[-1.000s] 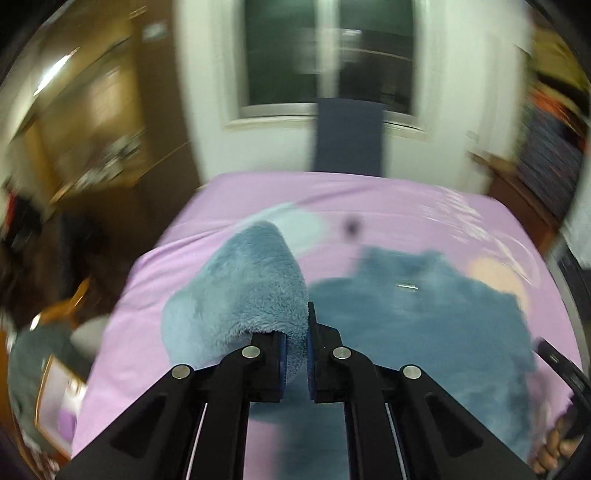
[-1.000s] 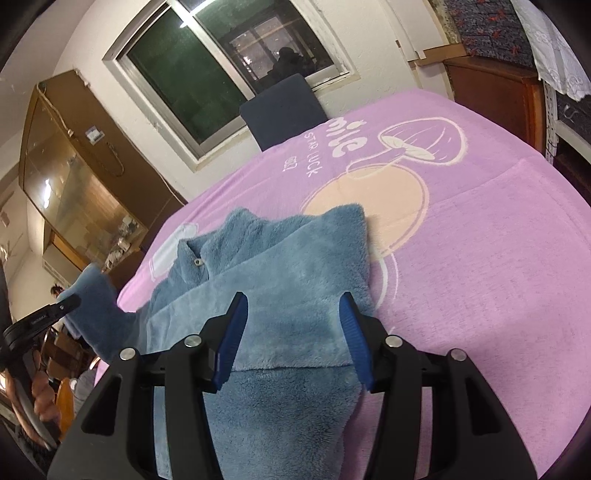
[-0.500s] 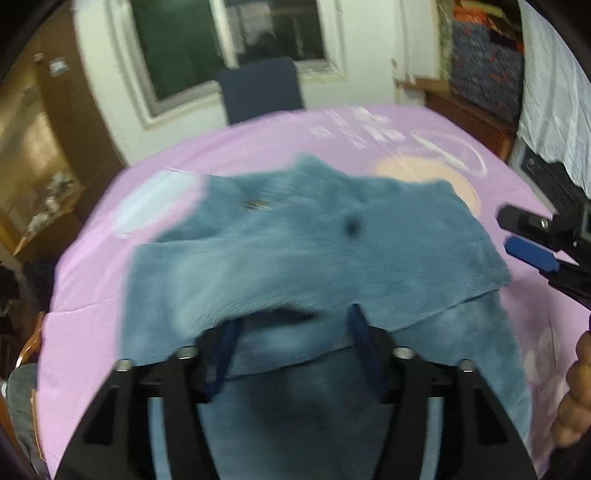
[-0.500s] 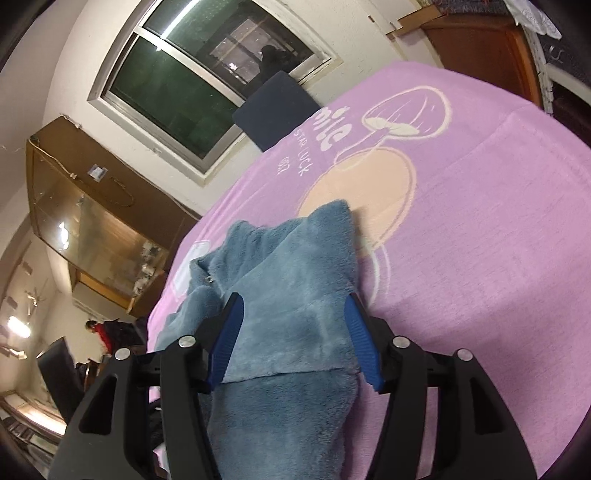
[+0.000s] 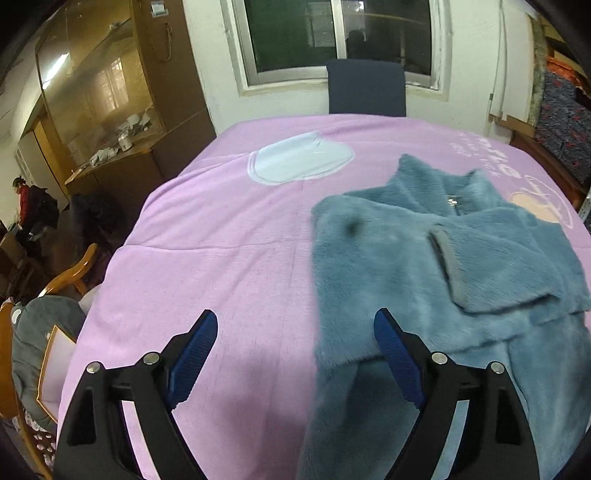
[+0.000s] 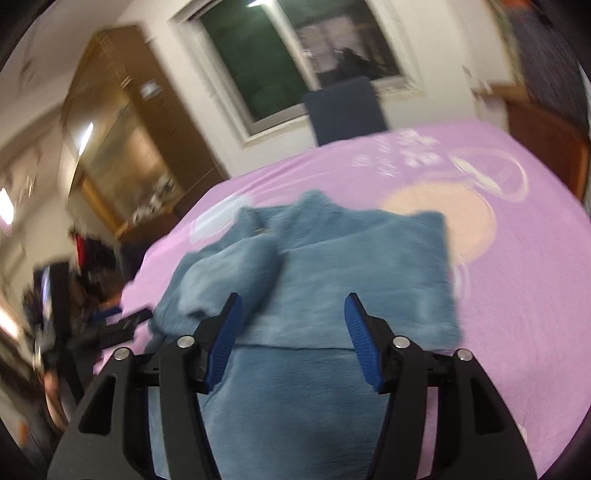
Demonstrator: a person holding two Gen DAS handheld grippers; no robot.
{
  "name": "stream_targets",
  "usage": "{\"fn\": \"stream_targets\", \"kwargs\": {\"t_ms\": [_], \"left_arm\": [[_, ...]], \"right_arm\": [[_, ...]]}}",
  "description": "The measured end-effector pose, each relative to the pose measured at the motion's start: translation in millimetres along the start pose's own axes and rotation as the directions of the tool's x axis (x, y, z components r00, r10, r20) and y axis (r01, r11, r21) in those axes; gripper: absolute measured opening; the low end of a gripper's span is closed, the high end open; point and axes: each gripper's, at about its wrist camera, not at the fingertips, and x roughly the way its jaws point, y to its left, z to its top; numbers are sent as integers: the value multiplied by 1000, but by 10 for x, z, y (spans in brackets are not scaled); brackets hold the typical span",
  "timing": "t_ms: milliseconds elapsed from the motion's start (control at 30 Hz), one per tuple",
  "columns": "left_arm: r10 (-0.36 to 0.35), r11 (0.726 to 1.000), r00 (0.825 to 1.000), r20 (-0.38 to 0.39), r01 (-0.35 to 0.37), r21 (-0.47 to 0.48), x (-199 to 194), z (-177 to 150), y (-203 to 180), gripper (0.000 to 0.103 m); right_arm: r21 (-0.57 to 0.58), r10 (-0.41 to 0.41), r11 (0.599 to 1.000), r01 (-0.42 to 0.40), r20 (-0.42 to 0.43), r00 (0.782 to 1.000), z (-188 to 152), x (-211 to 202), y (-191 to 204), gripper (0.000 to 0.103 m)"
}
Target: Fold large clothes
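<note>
Left tongs [image 5: 295,347]: blue pads spread wide, nothing between them. They hang over the pink blanket [image 5: 221,236], with the right-hand pad just at the left edge of the blue fleece jacket [image 5: 424,266]. The left pad is over bare blanket.

Right tongs [image 6: 291,328]: pads also spread, released, nothing gripped. They hover over the jacket's lower half; fleece fills the gap between the pads but does not appear to touch them. This view is motion-blurred.

Jacket: fuzzy, grey-blue, lying flat on the blanket, collar toward the window. Both sleeves are folded in across the chest. From the left wrist camera a sleeve with a grey cuff [image 5: 448,266] lies across the front, and a small metal zip pull [image 5: 452,201] shows below the collar. A dark smudge sits near the shoulder; it may be a mark on the lens. From the right wrist camera the jacket reads as a rough rectangle, its right edge straight.

Blanket: pink with a pale blue patch [image 5: 299,162] left of the collar, and a peach patch [image 6: 443,218] and white lettering to the right.

Beyond: dark blue chair back [image 5: 365,88] at the far edge, window [image 5: 332,33] behind it, glass-front wooden cabinet [image 5: 99,92] on the left. A wooden chair [image 5: 70,273] stands off the blanket's left side.
</note>
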Motion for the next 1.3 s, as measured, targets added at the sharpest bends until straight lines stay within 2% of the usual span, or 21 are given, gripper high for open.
{"fn": "stream_targets", "kwargs": {"t_ms": [133, 200, 267, 367, 467, 533, 700, 833, 933, 1033, 1100, 1133, 1200, 1233, 1267, 1300], "left_arm": [[19, 1000, 998, -54, -19, 1, 241, -25, 12, 87], [0, 1000, 996, -89, -1, -6, 399, -86, 8, 89], [-10, 1000, 998, -70, 8, -28, 413, -111, 41, 92], [-81, 995, 993, -83, 75, -68, 456, -113, 167, 93], [-177, 977, 981, -80, 166, -132, 491, -122, 352, 96], [-191, 976, 978, -87, 179, -127, 508, -114, 394, 96], [-175, 982, 979, -101, 168, -82, 490, -57, 391, 96], [-144, 989, 984, -101, 141, -40, 460, -50, 309, 96], [-137, 990, 985, -103, 135, -26, 460, -56, 300, 96], [-154, 988, 981, -119, 149, -44, 490, -46, 327, 97], [-163, 986, 979, -126, 157, -57, 506, -46, 339, 98], [-168, 985, 977, -131, 161, -66, 522, -52, 352, 99], [-173, 984, 976, -134, 165, -73, 542, -57, 365, 100], [-173, 984, 976, -134, 165, -75, 548, -55, 370, 100], [-174, 983, 976, -134, 165, -75, 551, -55, 371, 100], [-173, 984, 976, -133, 164, -74, 549, -55, 367, 100]], "right_arm": [[-196, -39, 980, 34, -21, 999, -56, 109, 546, 66], [-319, -92, 945, 80, -23, 995, -101, 225, 845, 66], [-411, -135, 904, 115, -18, 991, -141, 325, 1051, 67], [-527, -183, 837, 149, -11, 983, -210, 486, 1308, 70], [-605, -227, 777, 176, -9, 974, -281, 621, 1442, 71], [-638, -256, 746, 192, -9, 967, -316, 700, 1499, 71], [-686, -326, 691, 229, -13, 945, -305, 993, 1652, 71], [-719, -405, 633, 287, 9, 914, -316, 1250, 1740, 71], [-685, -405, 667, 295, -1, 914, -277, 1261, 1683, 70], [-592, -363, 762, 263, -54, 930, -165, 1183, 1519, 70], [-552, -361, 789, 270, -61, 931, -127, 1152, 1451, 70], [-544, -374, 790, 282, -63, 925, -118, 1162, 1419, 69], [-547, -394, 781, 300, -60, 917, -131, 1189, 1407, 62], [-541, -397, 784, 303, -63, 916, -131, 1197, 1389, 53], [-532, -392, 792, 300, -66, 918, -118, 1200, 1378, 37], [-510, -382, 807, 298, -66, 922, -91, 1169, 1352, 27]]}}
